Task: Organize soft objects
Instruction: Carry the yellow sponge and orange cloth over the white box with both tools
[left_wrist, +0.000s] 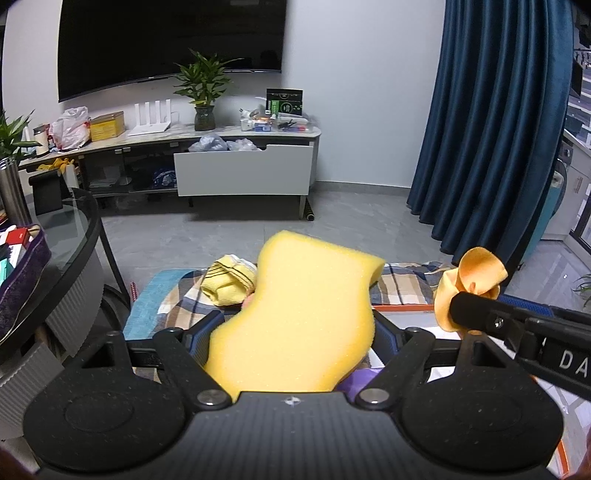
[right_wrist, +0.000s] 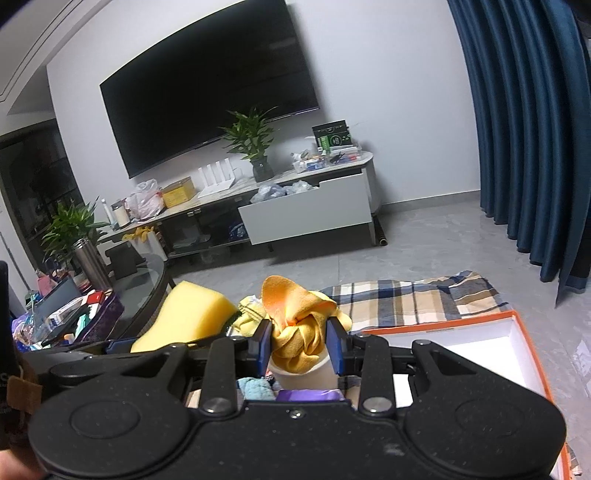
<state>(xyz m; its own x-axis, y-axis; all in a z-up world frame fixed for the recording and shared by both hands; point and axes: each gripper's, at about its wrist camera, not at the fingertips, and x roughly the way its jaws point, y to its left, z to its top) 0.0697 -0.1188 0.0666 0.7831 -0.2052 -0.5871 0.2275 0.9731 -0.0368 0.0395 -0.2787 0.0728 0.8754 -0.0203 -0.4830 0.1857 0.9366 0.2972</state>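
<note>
Both claws are loaded, so the step in hand looks like the carry between pick-up and put-down. In the left wrist view the left claw is clamped on a thick yellow foam sponge block, which fills the centre of the frame and bulges out above the pinch where the blue pads squeeze it. In the right wrist view the right claw is closed on a crumpled orange-yellow microfibre cloth, bunched into a knot between the blue pads and sticking up above them at frame centre; the same cloth shows at the right edge of the left view. Both soft things are held up off the surface, the sponge at centre left of the right view, just beside the cloth. Below them lies a blue, tan and white plaid blanket spread on the grey tiled floor, with a folded pale yellow towel resting on it left of centre in the left view. At lower right of the right view stands an open box with orange rim and white inside, which seems the likely place for the things, though that is a judgement only. The next move would call for swinging one claw over the box, lowering it inside the rim and opening, while keeping the two claws from colliding, since they sit close together.
</note>
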